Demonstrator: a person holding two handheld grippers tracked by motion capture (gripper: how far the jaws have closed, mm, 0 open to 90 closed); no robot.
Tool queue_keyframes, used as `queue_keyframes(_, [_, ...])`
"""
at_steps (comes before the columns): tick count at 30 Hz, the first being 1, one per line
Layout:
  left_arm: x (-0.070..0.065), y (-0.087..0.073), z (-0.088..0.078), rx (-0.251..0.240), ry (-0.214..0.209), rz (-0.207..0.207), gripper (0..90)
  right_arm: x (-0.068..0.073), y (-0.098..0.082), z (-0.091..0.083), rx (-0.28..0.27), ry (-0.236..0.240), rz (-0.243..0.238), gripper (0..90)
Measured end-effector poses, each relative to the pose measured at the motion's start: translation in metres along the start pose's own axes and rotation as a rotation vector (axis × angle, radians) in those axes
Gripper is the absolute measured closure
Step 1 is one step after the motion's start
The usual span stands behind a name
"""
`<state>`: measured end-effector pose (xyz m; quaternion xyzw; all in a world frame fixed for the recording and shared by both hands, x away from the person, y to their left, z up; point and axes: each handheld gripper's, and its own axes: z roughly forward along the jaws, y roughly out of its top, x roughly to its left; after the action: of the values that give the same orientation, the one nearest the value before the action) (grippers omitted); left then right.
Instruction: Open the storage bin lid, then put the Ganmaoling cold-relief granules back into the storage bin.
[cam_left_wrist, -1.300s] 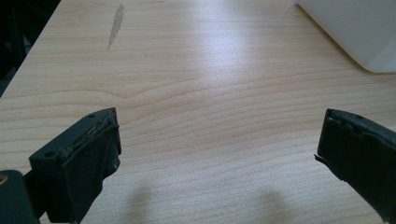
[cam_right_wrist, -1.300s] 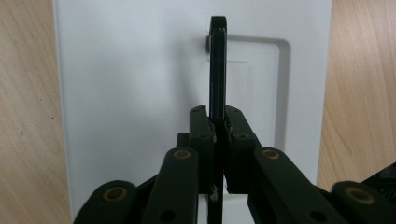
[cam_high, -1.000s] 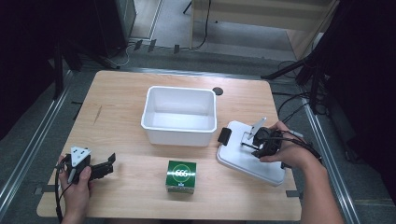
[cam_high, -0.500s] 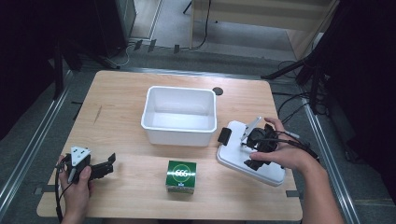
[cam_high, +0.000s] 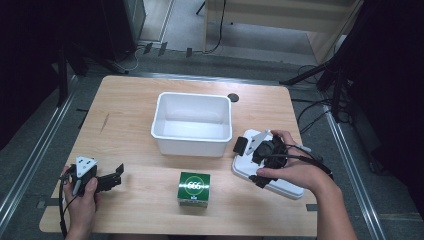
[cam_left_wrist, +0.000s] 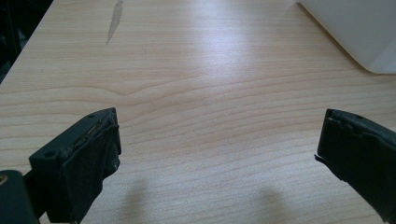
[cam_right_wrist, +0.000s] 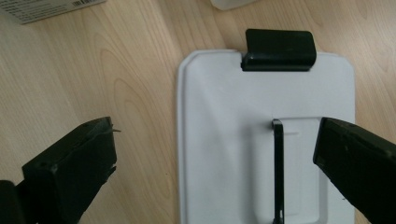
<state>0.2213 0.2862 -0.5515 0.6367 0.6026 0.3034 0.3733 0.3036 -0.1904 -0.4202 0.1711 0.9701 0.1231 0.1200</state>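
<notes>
Lid (cam_high: 270, 172), white, lies flat on the table (cam_high: 140, 130) at the right, just right of the tub's near corner; a black clip (cam_right_wrist: 279, 50) sits at its far edge and a black handle (cam_right_wrist: 278, 172) runs along its middle. Right gripper (cam_high: 248, 162) hangs over the lid, held in the person's right hand (cam_high: 295, 172). Its jaws have just been opening and now stand wide apart. In the right gripper view one jaw is above bare wood left of the lid, the other above the lid's right part; the handle lies between them, below, with neither pad on it. Lid not gripped.

Tub (cam_high: 192, 123), white and open, stands mid-table, apart from the lid by a narrow strip of wood. Green box (cam_high: 194, 189) sits near the front edge, between the two hands and touching neither.

Left gripper (cam_high: 116, 176) rests low at the table's front left corner in the left hand (cam_high: 82, 200), pointing toward the box. Its jaws are spread wide with bare wood between them; a corner of the tub (cam_left_wrist: 355, 32) shows at the upper right of the left gripper view.
</notes>
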Motion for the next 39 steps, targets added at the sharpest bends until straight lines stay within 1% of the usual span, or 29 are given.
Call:
queue_keyframes(2, [0.0, 0.0, 0.0, 0.0, 0.002, 0.002, 0.2, 0.005, 0.004, 0.002, 0.004, 0.003, -0.018, 0.0])
queue_keyframes(3, [0.0, 0.0, 0.0, 0.0, 0.003, 0.002, 0.2, 0.006, 0.005, 0.003, 0.005, 0.004, -0.02, 0.0])
queue_keyframes(9, [0.0, 0.0, 0.0, 0.001, 0.003, 0.0, 0.2, 0.015, 0.02, 0.005, -0.015, 0.005, -0.057, 0.0])
queue_keyframes(12, [0.0, 0.0, 0.0, 0.001, 0.004, 0.002, 0.2, 0.021, 0.028, 0.008, -0.019, 0.0, -0.091, 0.0])
queue_keyframes(14, [0.0, 0.0, 0.0, 0.0, 0.001, -0.001, 0.2, 0.025, 0.032, 0.01, -0.018, 0.001, -0.106, 0.0])
queue_keyframes(17, [0.001, 0.0, 0.0, 0.002, -0.001, -0.004, 0.2, 0.029, 0.038, 0.014, -0.025, -0.02, -0.136, 0.0])
queue_keyframes(20, [0.001, 0.0, 0.0, 0.001, -0.001, -0.002, 0.2, 0.032, 0.044, 0.017, -0.029, -0.009, -0.134, 0.0])
queue_keyframes(22, [0.0, 0.0, 0.001, 0.004, 0.001, 0.001, 0.2, 0.034, 0.049, 0.019, -0.039, 0.009, -0.142, 0.0])
queue_keyframes(26, [-0.001, 0.0, 0.001, 0.006, 0.003, 0.0, 0.2, 0.038, 0.057, 0.021, -0.043, 0.027, -0.153, 0.0])
queue_keyframes(28, [0.0, 0.0, 0.001, 0.005, 0.002, 0.0, 0.2, 0.041, 0.061, 0.023, -0.046, 0.044, -0.158, 0.0])
queue_keyframes(30, [0.0, 0.0, 0.001, 0.006, 0.001, -0.001, 0.2, 0.045, 0.065, 0.025, -0.046, 0.056, -0.165, 0.0])
queue_keyframes(32, [0.0, 0.001, 0.001, 0.01, 0.001, 0.004, 0.2, 0.048, 0.069, 0.026, -0.051, 0.08, -0.174, 0.0])
queue_keyframes(34, [-0.001, 0.001, 0.001, 0.01, 0.001, 0.011, 0.2, 0.051, 0.073, 0.028, -0.058, 0.088, -0.183, 0.0])
queue_keyframes(39, [-0.001, 0.001, 0.002, 0.013, 0.001, 0.011, 0.2, 0.061, 0.083, 0.03, -0.059, 0.106, -0.21, 0.0])
